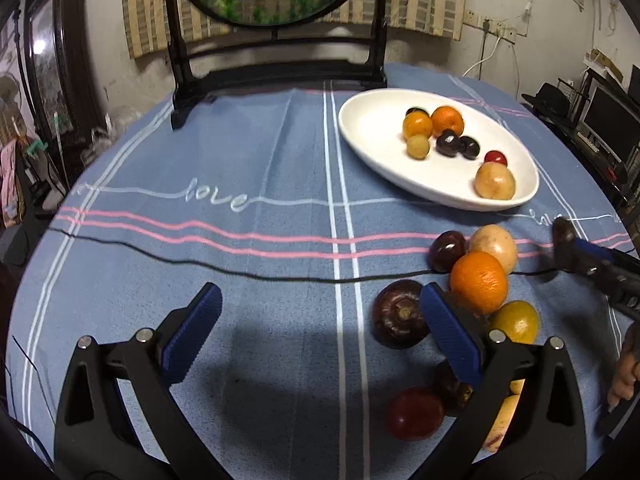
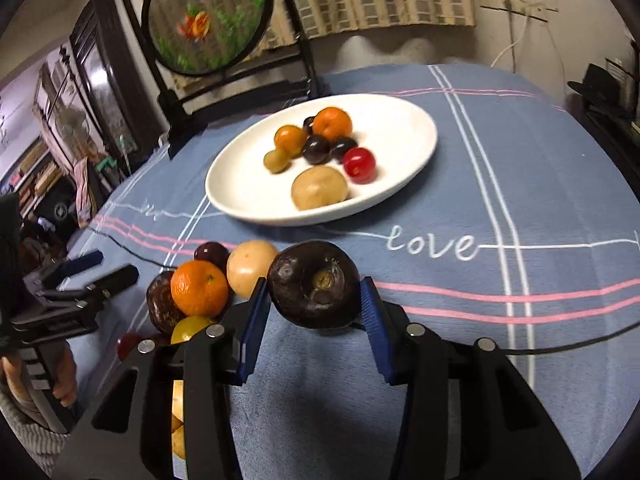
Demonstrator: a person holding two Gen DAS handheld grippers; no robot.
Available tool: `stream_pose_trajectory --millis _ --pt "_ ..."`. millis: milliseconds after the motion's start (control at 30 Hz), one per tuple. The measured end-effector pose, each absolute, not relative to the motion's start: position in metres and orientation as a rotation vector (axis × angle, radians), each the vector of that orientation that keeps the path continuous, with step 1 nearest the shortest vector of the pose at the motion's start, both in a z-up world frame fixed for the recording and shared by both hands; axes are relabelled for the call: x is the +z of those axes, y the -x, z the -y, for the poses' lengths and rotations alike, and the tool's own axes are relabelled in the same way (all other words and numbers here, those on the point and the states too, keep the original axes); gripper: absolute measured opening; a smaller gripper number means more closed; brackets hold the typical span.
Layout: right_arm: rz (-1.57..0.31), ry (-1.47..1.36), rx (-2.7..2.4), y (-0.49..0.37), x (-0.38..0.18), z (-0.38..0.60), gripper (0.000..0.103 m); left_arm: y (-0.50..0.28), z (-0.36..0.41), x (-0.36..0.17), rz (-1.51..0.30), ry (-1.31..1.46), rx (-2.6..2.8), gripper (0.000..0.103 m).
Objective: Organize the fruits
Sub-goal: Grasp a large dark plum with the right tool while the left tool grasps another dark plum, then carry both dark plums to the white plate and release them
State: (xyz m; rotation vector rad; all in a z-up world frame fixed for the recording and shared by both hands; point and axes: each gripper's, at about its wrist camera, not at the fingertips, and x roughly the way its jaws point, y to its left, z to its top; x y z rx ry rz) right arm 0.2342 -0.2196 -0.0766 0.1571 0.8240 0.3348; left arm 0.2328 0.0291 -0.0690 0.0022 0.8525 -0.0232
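Note:
A white oval plate (image 1: 372,136) (image 2: 240,192) holds several small fruits: oranges, dark plums, a red one and a tan one (image 2: 319,187). A loose pile lies on the blue cloth in front of it, with an orange (image 1: 479,282) (image 2: 199,288), a tan fruit (image 1: 494,245), a yellow one (image 1: 516,321) and a red one (image 1: 415,413). My right gripper (image 2: 314,292) is shut on a dark purple fruit (image 2: 314,284), held above the cloth; it shows at the right edge of the left wrist view (image 1: 568,248). My left gripper (image 1: 320,308) is open and empty, its right finger beside another dark purple fruit (image 1: 398,314).
A round fish-painting screen on a black stand (image 1: 276,68) (image 2: 208,20) stands at the table's back. A thin black cable (image 1: 200,260) runs across the blue striped tablecloth (image 1: 240,160). Shelves and monitors lie beyond the table edge at the right.

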Motion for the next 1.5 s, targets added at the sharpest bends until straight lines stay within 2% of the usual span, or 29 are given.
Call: stream_pose_trajectory --millis 367,533,700,967,1133,1167,1233,1300,1400,1500 --pt "-0.817 -0.19 0.347 -0.234 -0.071 0.225 0.046 -0.248 -0.017 -0.09 -0.951 0.006 -0.132 0.101" --pt "-0.82 -0.205 0.348 -0.235 -0.071 0.226 0.046 -0.259 -0.027 -0.098 -0.992 0.102 -0.194 0.101" --pt "-0.819 -0.213 0.349 -0.235 -0.07 0.228 0.046 -0.245 -0.021 -0.09 -0.917 -0.097 -0.083 0.101" --pt "-0.813 -0.223 0.355 -0.233 -0.068 0.229 0.046 -0.24 -0.01 -0.098 -0.873 -0.233 -0.032 0.101" --pt "-0.814 -0.224 0.359 -0.232 -0.068 0.228 0.046 -0.245 -0.019 -0.101 -0.894 -0.178 -0.041 0.1" --pt "-0.814 -0.224 0.36 -0.233 -0.068 0.228 0.046 -0.246 -0.023 -0.101 -0.901 -0.149 -0.048 0.097" --pt "-0.814 -0.221 0.36 -0.232 -0.068 0.226 0.046 -0.248 -0.028 -0.099 -0.895 -0.113 -0.043 0.087" --pt "-0.815 -0.219 0.361 -0.233 -0.068 0.226 0.046 -0.246 -0.028 -0.099 -0.89 -0.092 -0.065 0.069" --pt "-0.817 -0.216 0.362 -0.232 -0.069 0.225 0.046 -0.242 -0.023 -0.099 -0.889 -0.08 -0.093 0.052" --pt "-0.82 -0.213 0.361 -0.233 -0.069 0.224 0.046 -0.24 -0.021 -0.099 -0.887 -0.065 -0.109 0.044"
